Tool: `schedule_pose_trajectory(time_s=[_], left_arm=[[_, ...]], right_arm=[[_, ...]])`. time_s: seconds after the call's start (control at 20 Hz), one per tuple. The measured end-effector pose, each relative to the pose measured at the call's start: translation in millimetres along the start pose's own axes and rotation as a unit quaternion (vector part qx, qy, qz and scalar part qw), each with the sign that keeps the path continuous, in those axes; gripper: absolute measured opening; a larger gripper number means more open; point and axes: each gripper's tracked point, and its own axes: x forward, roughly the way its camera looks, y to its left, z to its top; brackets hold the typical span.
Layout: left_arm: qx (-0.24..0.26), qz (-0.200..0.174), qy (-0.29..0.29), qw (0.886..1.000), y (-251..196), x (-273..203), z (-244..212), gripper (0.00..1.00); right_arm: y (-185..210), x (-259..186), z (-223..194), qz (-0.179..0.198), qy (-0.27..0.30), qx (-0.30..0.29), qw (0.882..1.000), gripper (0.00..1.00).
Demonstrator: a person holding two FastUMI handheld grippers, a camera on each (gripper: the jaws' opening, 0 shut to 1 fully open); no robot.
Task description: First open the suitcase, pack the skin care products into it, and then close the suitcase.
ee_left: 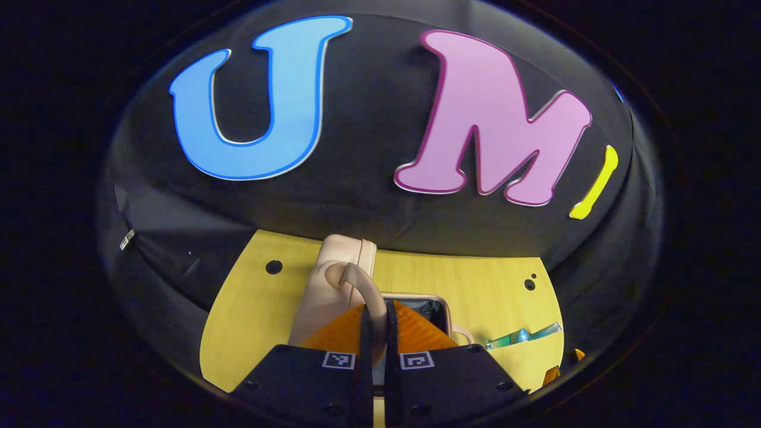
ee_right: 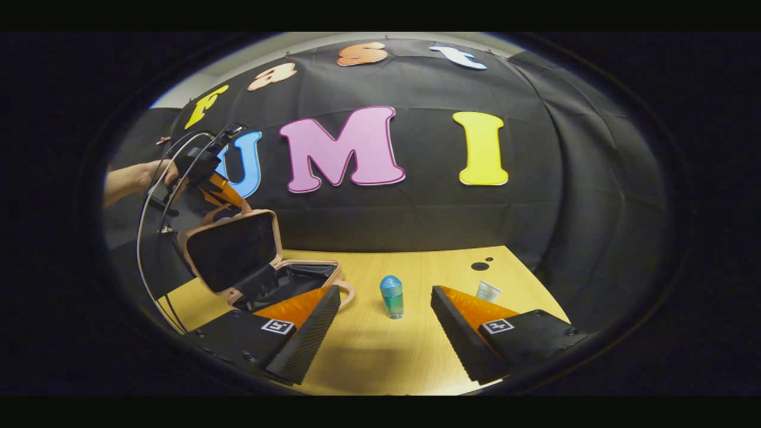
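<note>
Suitcase [ee_right: 250,261], small and pink, sits open at nine o'clock on the wooden table [ee_right: 380,356], lid raised. Left gripper [ee_left: 376,324] pinches the lid's curved handle [ee_left: 362,285], fingers pressed together on it. Right gripper [ee_right: 385,324] hovers with fingers spread wide. Between them, at twelve o'clock, stands a teal skin care bottle [ee_right: 391,296]; a white tube [ee_right: 488,290] lies at two o'clock.
</note>
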Motion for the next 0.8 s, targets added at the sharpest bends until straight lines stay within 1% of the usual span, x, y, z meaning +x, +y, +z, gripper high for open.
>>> schedule_pose_trajectory(time_s=[0.1,0.2,0.3,0.35,0.45,0.55,0.6,0.7,0.8], left_arm=[[0.029,0.043,0.004,0.999,48,7,-2,0.13],[0.049,0.087,0.005,0.995,98,19,-4,0.12],[0.049,0.109,0.004,0.993,143,33,-10,0.11],[0.039,0.119,0.009,0.992,168,42,-16,0.11],[0.003,0.131,0.021,0.991,214,67,-38,0.11],[-0.029,0.131,0.032,0.990,246,91,-66,0.11],[-0.037,0.130,0.033,0.990,259,99,-78,0.11],[-0.044,0.131,0.036,0.990,278,114,-98,0.11],[-0.052,0.128,0.036,0.990,286,131,-113,0.11]], right_arm=[[8,5,-4,-0.002,0.008,0.000,1.000,0.98],[19,11,-9,-0.002,0.016,0.008,1.000,0.98],[28,15,-15,-0.003,0.024,0.004,1.000,0.98],[29,17,-16,-0.006,0.028,-0.001,1.000,0.98],[30,16,-20,-0.012,0.031,-0.008,0.999,0.97],[29,16,-27,-0.014,0.038,-0.021,0.999,0.97],[28,16,-31,-0.017,0.040,-0.029,0.999,0.98],[23,17,-40,-0.026,0.044,-0.037,0.998,0.98],[17,19,-45,-0.034,0.049,-0.035,0.998,0.98]])
